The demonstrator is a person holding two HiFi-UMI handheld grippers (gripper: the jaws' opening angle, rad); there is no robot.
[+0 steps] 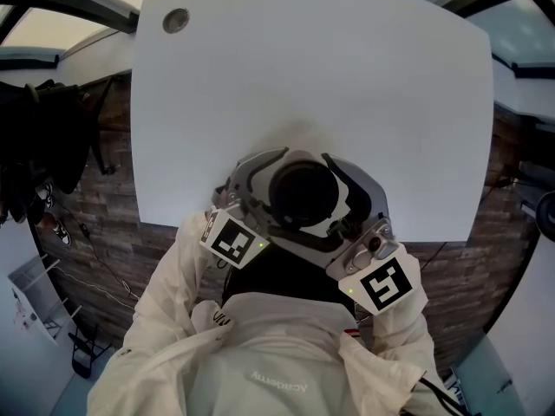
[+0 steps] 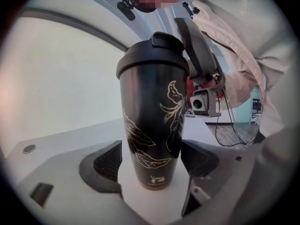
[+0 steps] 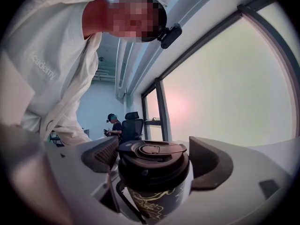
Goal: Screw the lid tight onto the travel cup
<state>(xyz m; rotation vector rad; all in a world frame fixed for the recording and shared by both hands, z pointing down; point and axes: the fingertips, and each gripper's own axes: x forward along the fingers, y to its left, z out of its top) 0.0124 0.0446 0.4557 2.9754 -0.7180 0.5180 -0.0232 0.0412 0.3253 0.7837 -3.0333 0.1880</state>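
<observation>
The travel cup (image 3: 154, 198) runs off the right gripper view's bottom edge.

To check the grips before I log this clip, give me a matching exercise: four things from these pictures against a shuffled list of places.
Things:
1. cup, lower body
2. lid
3. table
4. office chair

Places:
A. between the jaws of the right gripper
B. far back, beside the window
C. between the jaws of the left gripper
D. under the cup

Pairs: 1-C, 2-A, 3-D, 4-B
</observation>
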